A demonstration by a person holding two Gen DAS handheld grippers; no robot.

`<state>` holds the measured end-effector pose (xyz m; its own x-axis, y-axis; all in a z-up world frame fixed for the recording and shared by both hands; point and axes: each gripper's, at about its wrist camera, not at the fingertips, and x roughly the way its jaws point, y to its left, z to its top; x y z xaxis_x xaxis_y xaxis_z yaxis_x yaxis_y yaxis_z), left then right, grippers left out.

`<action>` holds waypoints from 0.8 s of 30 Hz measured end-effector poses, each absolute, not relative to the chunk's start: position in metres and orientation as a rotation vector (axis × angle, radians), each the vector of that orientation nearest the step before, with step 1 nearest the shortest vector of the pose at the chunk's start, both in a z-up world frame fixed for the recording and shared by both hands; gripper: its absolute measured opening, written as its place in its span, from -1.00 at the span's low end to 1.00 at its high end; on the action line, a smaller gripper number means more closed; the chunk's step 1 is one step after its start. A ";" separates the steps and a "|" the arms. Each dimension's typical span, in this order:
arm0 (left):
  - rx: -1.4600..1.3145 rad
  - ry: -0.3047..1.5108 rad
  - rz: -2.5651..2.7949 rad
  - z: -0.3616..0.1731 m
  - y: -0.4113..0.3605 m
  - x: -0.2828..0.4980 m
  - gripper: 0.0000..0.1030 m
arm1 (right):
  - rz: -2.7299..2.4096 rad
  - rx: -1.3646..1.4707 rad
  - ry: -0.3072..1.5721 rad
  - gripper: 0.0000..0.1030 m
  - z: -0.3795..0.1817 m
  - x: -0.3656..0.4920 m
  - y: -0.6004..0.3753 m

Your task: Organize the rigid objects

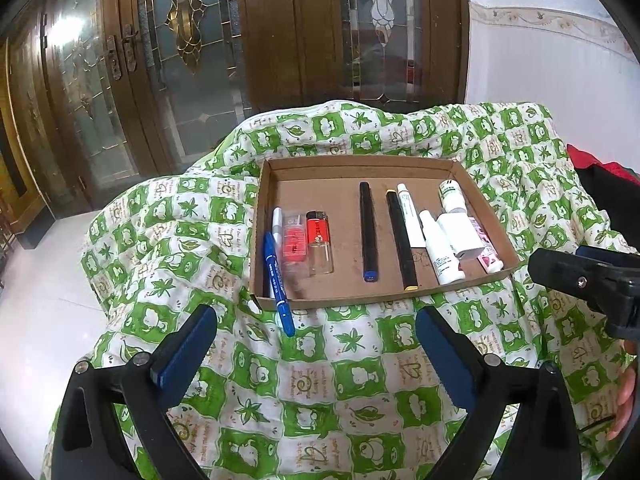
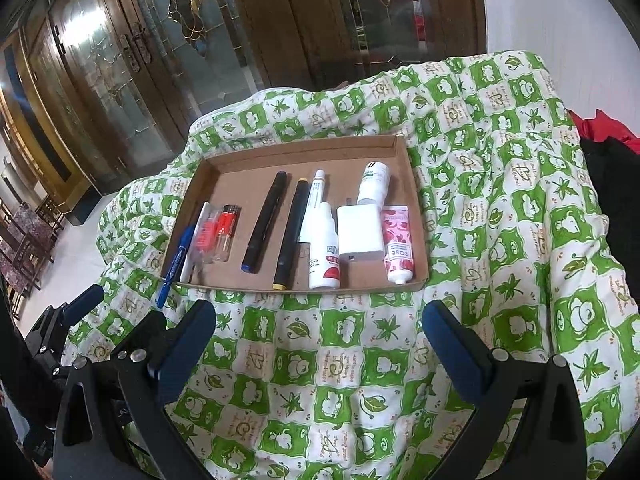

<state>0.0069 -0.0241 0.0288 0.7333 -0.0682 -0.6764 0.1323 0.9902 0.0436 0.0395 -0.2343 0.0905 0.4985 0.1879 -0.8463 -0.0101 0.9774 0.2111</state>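
Between the spread fingers of the left gripper (image 1: pixel 316 344) and of the right gripper (image 2: pixel 319 338) lies only the green-and-white quilt (image 2: pixel 320 368) — neither holds anything, and both hang near the cardboard tray's (image 2: pixel 416 208) front edge. The sorting looks nearly done: one blue pen (image 1: pixel 278 284) pokes out over the front left corner and rests on the quilt. Next move, I judge, is a pinch on its barrel by the left gripper, then laying it parallel to the rest. Inside the tray: two lighters (image 2: pixel 226 232), two black markers (image 2: pixel 266 220), one white pen, one charger block (image 2: pixel 358 232), one rose tube (image 2: pixel 396 244) and three white bottles or tubes.
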 end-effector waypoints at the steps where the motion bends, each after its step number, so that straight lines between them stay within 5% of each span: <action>1: 0.090 0.737 -0.110 0.029 -0.024 0.006 0.96 | 0.117 0.187 1.040 1.00 0.091 0.038 -0.234; 24: 0.093 0.680 -0.111 0.036 -0.028 -0.009 0.98 | 0.070 0.210 0.981 1.00 0.108 0.015 -0.233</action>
